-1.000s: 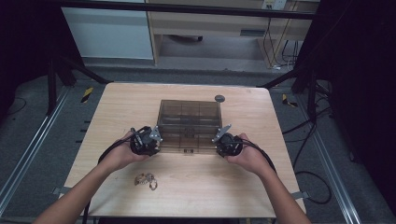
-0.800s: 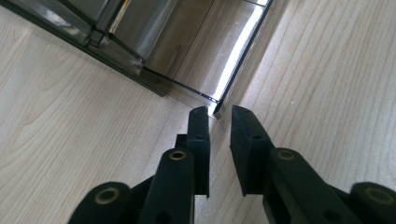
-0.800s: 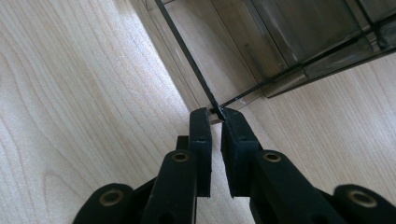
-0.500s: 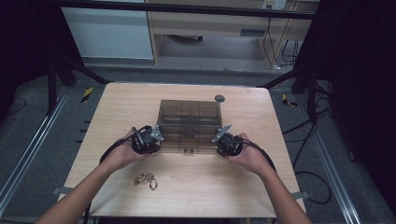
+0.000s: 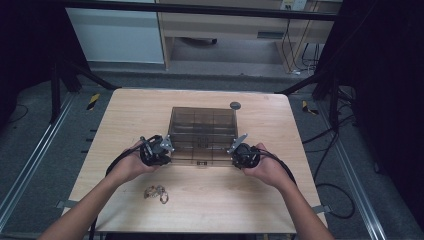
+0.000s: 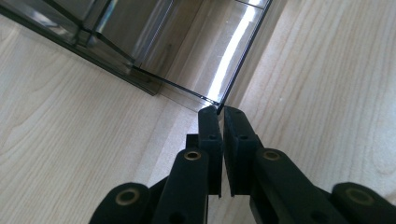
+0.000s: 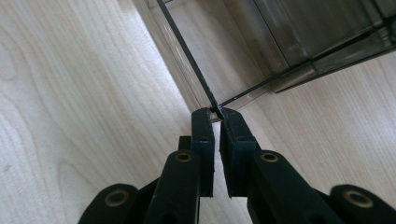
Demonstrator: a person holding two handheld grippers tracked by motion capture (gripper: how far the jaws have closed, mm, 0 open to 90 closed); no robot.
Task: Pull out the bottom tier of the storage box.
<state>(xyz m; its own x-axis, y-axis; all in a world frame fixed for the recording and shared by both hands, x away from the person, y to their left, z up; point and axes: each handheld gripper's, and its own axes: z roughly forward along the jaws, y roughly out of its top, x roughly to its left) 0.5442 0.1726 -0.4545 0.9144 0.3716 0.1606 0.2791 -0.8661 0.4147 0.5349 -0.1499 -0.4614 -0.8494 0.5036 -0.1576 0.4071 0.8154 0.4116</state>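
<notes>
A pale wooden table (image 5: 125, 115) stands on a grey floor in a dim room, with shelving and cables beyond its far edge. At the middle of the table sits a smoky, see-through plastic organizer box (image 5: 202, 131) divided into compartments. Its thin clear lid (image 6: 205, 65) is gripped at the two near corners. The left gripper (image 5: 167, 146) is at the box's near left corner; in the left gripper view (image 6: 218, 111) its jaws are nearly closed, pinching the corner edge of the lid between their tips. The right gripper (image 5: 239, 145) is at the near right corner; in the right gripper view (image 7: 215, 112) its jaws are likewise almost together, nipping the lid's corner edge. A hand holds each gripper, forearms coming in from the near side. A small cluster of metal bits (image 5: 156, 192) lies on the table near the front edge, apart from the box. A small dark round disc (image 5: 235, 105) rests just beyond the box's far right corner.
</notes>
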